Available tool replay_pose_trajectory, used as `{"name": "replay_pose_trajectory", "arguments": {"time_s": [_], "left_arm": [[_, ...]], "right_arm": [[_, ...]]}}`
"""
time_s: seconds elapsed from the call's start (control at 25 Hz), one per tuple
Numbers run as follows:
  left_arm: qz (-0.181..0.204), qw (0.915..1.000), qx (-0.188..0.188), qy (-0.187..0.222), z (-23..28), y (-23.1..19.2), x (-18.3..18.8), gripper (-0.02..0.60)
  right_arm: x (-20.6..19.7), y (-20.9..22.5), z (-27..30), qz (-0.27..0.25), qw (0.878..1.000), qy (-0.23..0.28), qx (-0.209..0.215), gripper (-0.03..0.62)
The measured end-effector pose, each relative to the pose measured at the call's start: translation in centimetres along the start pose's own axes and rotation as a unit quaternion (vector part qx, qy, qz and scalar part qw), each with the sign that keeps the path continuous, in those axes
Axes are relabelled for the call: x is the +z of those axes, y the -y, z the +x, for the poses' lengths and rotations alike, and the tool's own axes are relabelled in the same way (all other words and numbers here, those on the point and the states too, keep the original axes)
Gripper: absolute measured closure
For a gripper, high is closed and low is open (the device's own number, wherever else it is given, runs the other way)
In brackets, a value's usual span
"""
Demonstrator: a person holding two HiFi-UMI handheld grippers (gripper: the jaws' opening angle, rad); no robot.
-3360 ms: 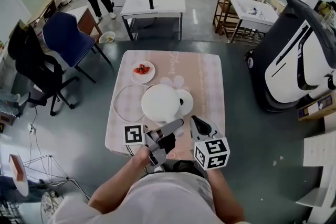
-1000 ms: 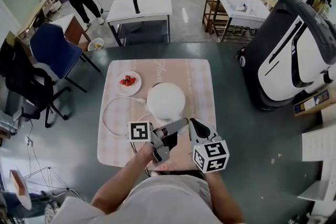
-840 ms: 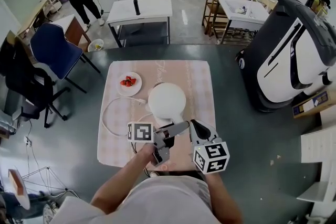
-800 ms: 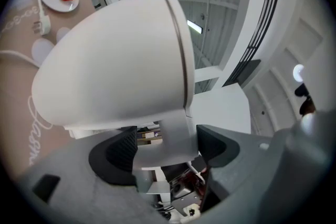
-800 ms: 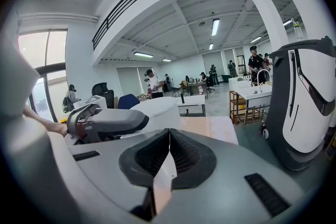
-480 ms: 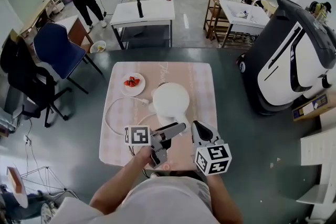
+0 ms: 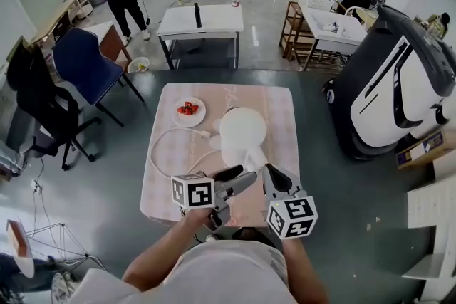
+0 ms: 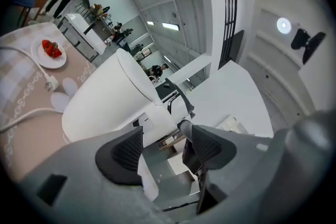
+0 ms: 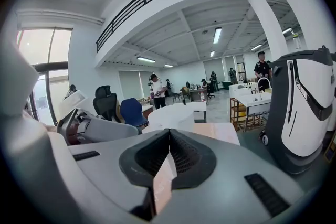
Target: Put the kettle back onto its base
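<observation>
The white kettle (image 7: pixel 242 130) stands upright on the pink checked tablecloth, its handle (image 7: pixel 254 157) pointing toward me. Its base is hidden under it; a white cord (image 7: pixel 162 144) loops off to the left. My left gripper (image 7: pixel 239 176) is at the handle. In the left gripper view the kettle (image 8: pixel 110 97) fills the left, and the handle (image 8: pixel 153 124) runs between the left gripper's (image 8: pixel 163 139) closing jaws, close to one pad with a gap at the other. My right gripper (image 7: pixel 270 172) hovers just right of the handle, and in the right gripper view it (image 9: pixel 169 136) is shut and empty.
A plate of strawberries (image 7: pixel 189 110) sits at the table's far left. The table's (image 7: pixel 279 102) near edge is right under my grippers. A big white and black machine (image 7: pixel 399 82) stands to the right, with a blue chair (image 7: pixel 85 60) and a black chair to the left.
The left gripper's jaws have widened off the kettle handle and the gripper has rolled, its marker cube turning. The right gripper has risen slightly. The kettle stays upright.
</observation>
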State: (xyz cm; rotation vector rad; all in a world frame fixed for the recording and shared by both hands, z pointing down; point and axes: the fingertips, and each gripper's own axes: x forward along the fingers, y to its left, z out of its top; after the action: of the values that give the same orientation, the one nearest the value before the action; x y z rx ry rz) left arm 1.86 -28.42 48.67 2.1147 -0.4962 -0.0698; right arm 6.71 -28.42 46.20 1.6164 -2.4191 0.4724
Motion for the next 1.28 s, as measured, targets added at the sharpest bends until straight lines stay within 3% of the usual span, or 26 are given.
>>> {"name": "replay_pose_trajectory", "arguments": {"time_s": [0.28, 0.52, 0.76, 1.28], "left_arm": [[0.095, 0.9936, 0.061, -0.007, -2.5, 0.4, -0.8, 0.365], [0.161, 0.9814, 0.105, -0.005, -4.9, 0.6, -1.6, 0.468], [0.192, 0.973, 0.128, 0.001, -7.1, 1.3, -2.3, 0.574], [0.259, 0.9537, 0.153, 0.0, -10.0, 2.1, -3.1, 0.575]], "right_arm": [[-0.6, -3.3, -0.9, -0.004, 1.0, 0.0, 0.016, 0.589], [-1.0, -6.1, -1.6, -0.013, 0.999, -0.003, 0.032, 0.591], [-1.5, -8.4, -2.7, -0.025, 0.999, -0.005, 0.043, 0.591], [-1.4, -12.4, -3.7, -0.055, 0.997, 0.011, 0.049, 0.591]]}}
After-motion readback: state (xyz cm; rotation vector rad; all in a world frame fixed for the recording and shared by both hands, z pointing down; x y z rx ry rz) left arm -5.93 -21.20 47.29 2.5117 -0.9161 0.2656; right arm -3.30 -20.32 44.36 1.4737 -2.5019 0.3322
